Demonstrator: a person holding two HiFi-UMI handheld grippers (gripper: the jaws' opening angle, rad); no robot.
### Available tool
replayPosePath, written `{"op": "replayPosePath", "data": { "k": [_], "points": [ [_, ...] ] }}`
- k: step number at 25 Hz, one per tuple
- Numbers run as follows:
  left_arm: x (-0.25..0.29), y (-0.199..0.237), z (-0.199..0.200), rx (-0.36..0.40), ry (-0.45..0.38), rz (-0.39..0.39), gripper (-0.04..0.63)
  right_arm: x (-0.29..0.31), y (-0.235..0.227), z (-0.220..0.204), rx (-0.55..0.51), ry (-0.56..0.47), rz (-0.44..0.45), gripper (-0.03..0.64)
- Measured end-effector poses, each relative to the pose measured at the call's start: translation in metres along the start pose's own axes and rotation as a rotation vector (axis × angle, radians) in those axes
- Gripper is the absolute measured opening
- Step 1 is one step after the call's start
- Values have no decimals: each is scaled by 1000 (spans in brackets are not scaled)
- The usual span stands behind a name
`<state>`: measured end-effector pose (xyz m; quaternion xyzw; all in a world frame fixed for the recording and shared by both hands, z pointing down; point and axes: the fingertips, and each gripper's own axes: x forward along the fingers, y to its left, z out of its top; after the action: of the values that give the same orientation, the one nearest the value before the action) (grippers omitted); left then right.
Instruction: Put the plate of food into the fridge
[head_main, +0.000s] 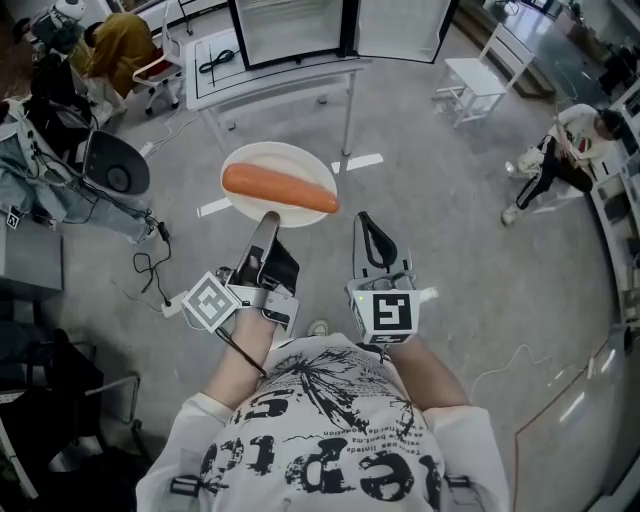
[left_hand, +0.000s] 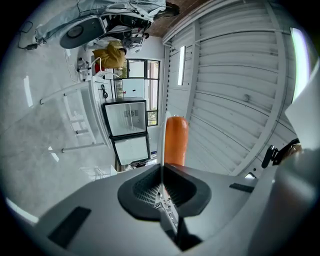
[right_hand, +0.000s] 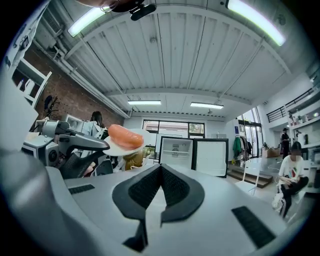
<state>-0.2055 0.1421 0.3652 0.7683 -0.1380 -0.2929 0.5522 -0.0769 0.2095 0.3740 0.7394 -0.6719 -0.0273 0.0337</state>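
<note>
While the fridge (head_main: 292, 28) stood well ahead across the floor, the left hand-held gripper (head_main: 268, 220) was clenched on the rim of the white plate (head_main: 250, 165), on the side farthest from the fridge. It held the plate level so that the long orange food (head_main: 280, 188) lay across it without rolling. The plate hung in the air, short of the fridge and of the white counter (head_main: 290, 78) before it. The right hand-held gripper (head_main: 372, 232) was clamped shut on nothing, beside the plate and pointing toward the fridge, likely free for the fridge door. Carrying seemed the step in hand; the plate was not yet inside.
</note>
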Motion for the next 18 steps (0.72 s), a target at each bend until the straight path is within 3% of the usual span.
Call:
{"op": "replayPosePath", "data": {
  "k": [5, 11, 18],
  "points": [
    [25, 18, 34, -17, -14, -1, 21, 46, 1, -1, 4, 21, 3, 0],
    [64, 47, 47, -29, -23, 28, 21, 95, -23, -13, 33, 45, 17, 0],
    [132, 75, 59, -6, -90, 50, 21, 172, -66, -16, 50, 34, 98, 0]
  ]
}}
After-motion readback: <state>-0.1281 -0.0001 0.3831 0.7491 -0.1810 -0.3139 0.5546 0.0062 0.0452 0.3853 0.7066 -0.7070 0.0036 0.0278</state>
